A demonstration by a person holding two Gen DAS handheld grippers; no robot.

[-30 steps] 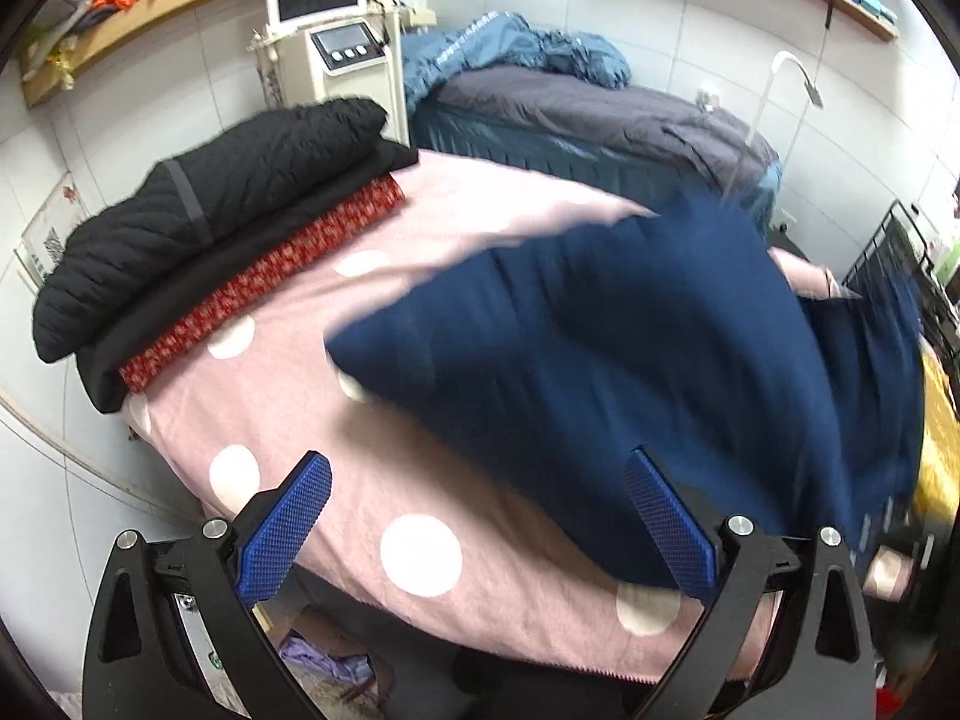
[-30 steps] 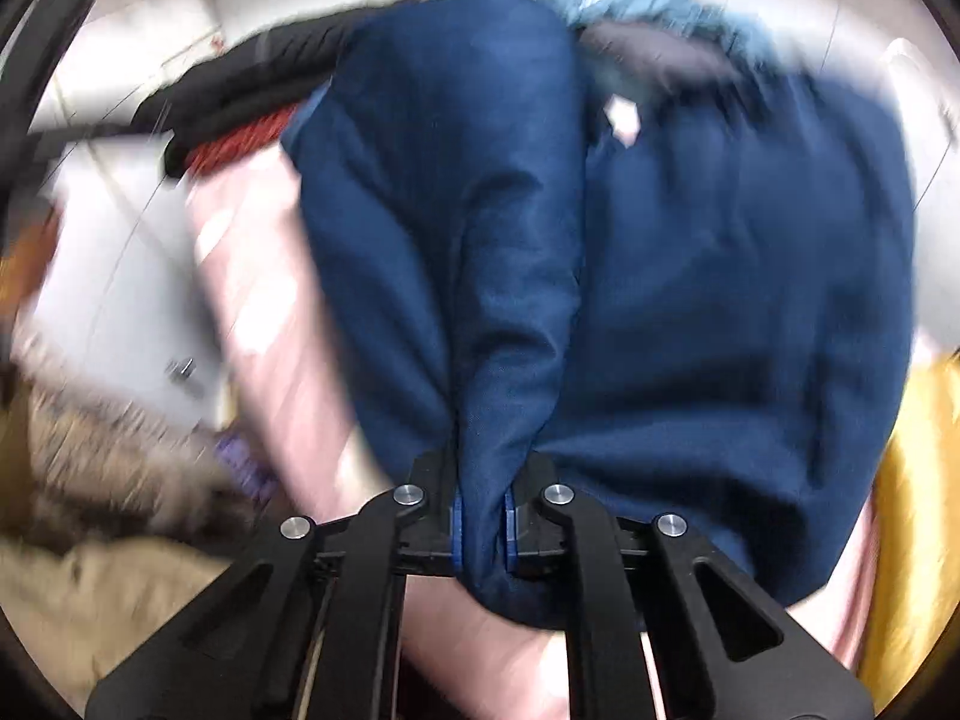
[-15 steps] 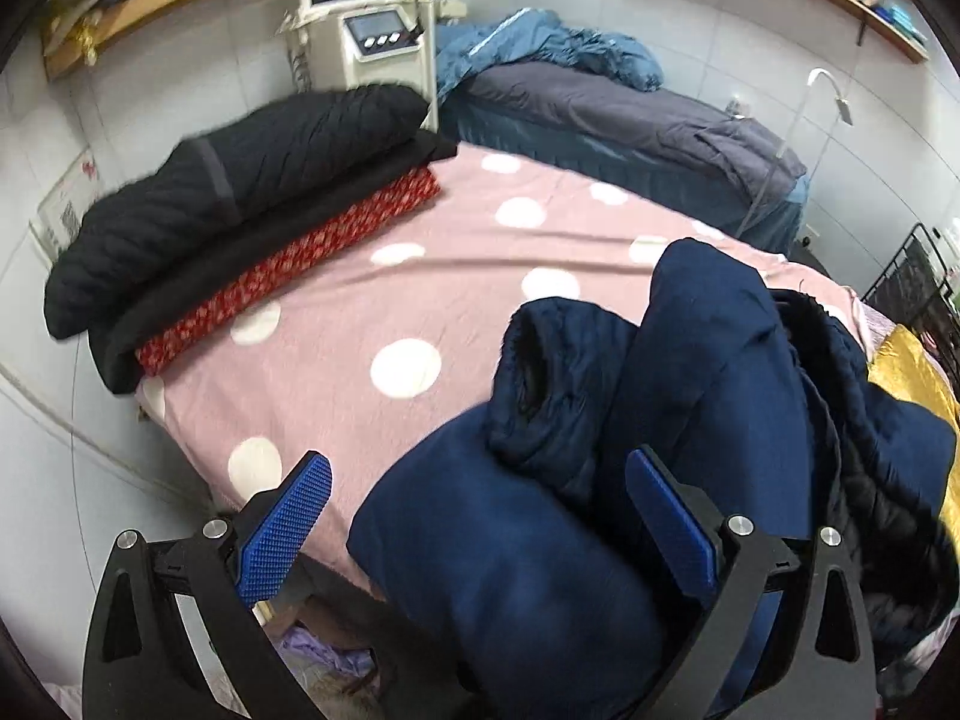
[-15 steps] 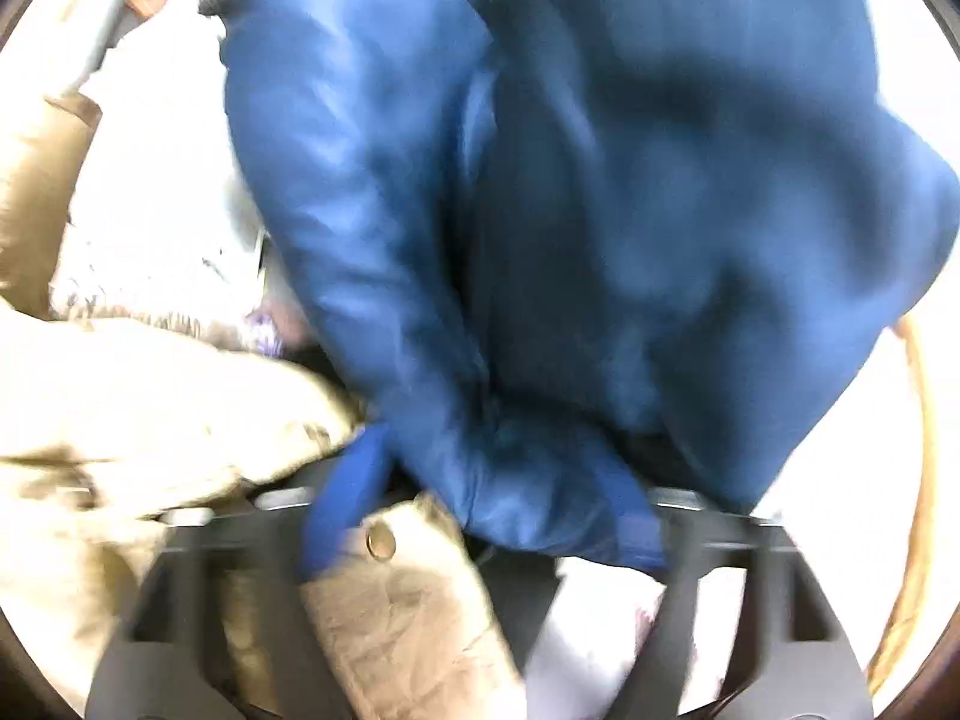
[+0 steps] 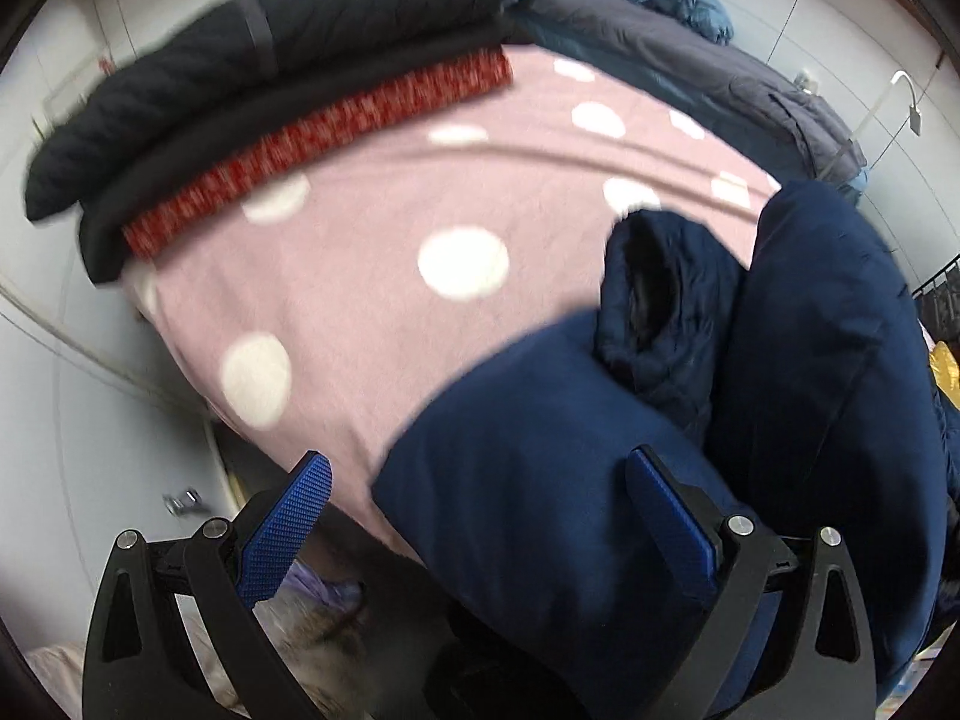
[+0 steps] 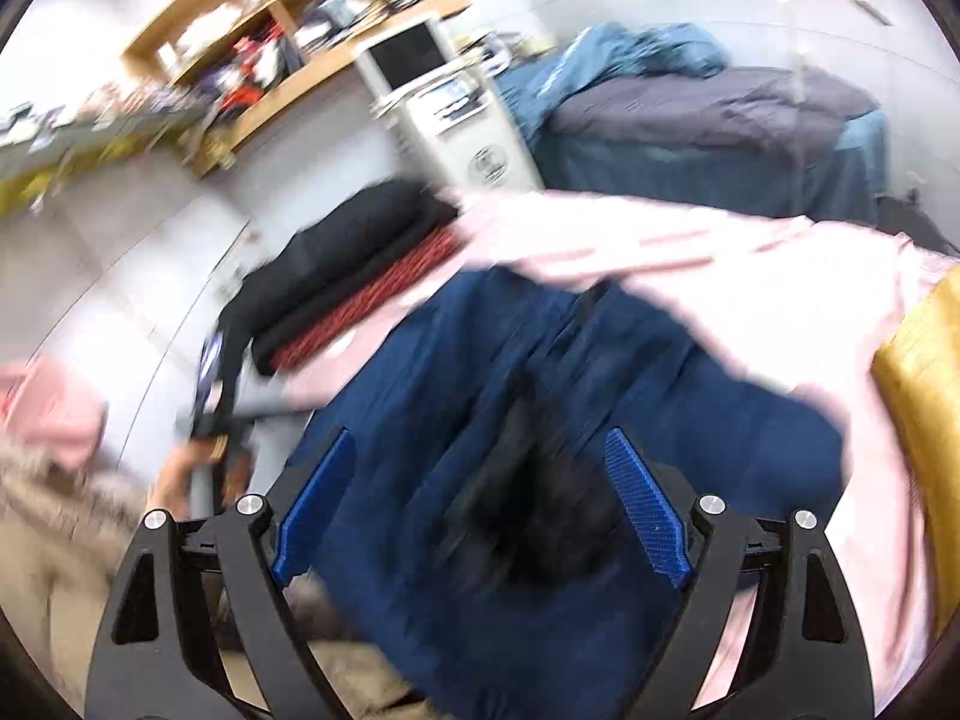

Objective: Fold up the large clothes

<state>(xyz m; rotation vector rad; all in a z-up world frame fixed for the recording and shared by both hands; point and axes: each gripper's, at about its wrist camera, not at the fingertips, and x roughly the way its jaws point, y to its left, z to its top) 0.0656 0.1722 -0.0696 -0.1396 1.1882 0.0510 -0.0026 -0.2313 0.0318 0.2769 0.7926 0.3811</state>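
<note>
A navy padded jacket (image 5: 750, 396) lies crumpled at the near right edge of the pink polka-dot bed (image 5: 372, 276), partly hanging over the edge. It also shows in the right wrist view (image 6: 480, 396). My left gripper (image 5: 480, 516) is open and empty, with the jacket's edge lying between and beyond its blue pads (image 5: 288, 528). My right gripper (image 6: 480, 504) is open and empty, hovering over the jacket's dark lining. The right wrist view is blurred.
A folded stack of black and red clothes (image 5: 270, 96) sits at the bed's far left, also in the right wrist view (image 6: 348, 276). A second bed with grey and blue covers (image 5: 690, 72) stands behind. A white machine (image 6: 456, 120) stands by the wall. Yellow fabric (image 6: 924, 408) lies at right.
My right gripper was shut on the jacket and has let go, now open above it. The jacket dropped in a heap at the near bed edge. My left gripper moved closer.
</note>
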